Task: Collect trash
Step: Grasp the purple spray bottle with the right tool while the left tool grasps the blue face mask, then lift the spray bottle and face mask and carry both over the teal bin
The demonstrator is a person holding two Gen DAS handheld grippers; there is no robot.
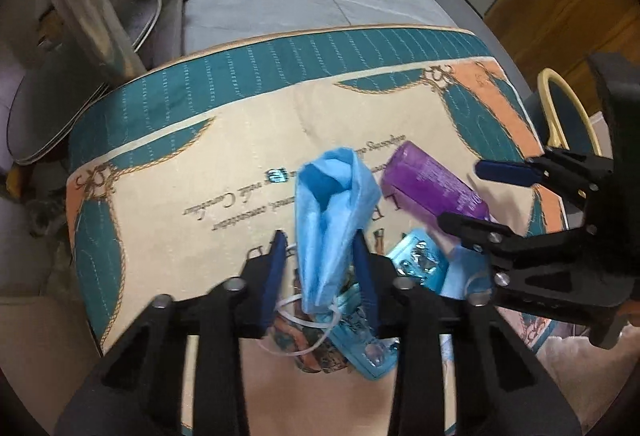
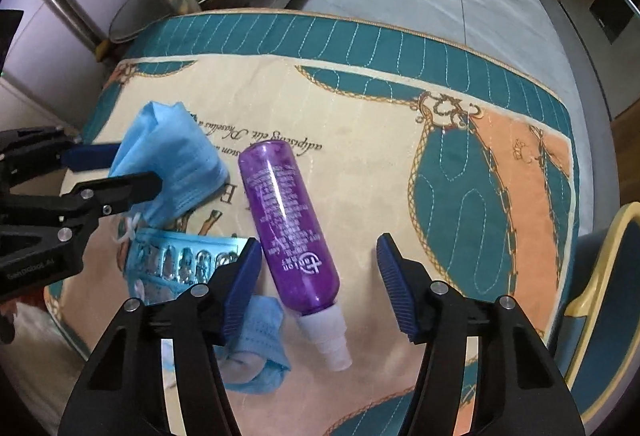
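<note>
Two claws work over our printed mat: the left claw loosely brackets a blue mask, while the right claw gapes, empty, over a purple bottle. We judge the mask could slip out, being barely pinched.

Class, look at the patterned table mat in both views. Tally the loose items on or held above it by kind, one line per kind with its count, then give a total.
Blue face masks: 2 (one held in the left gripper, one lying crumpled)
Blister packs: 2 ()
Purple spray bottle: 1
Total: 5
</note>
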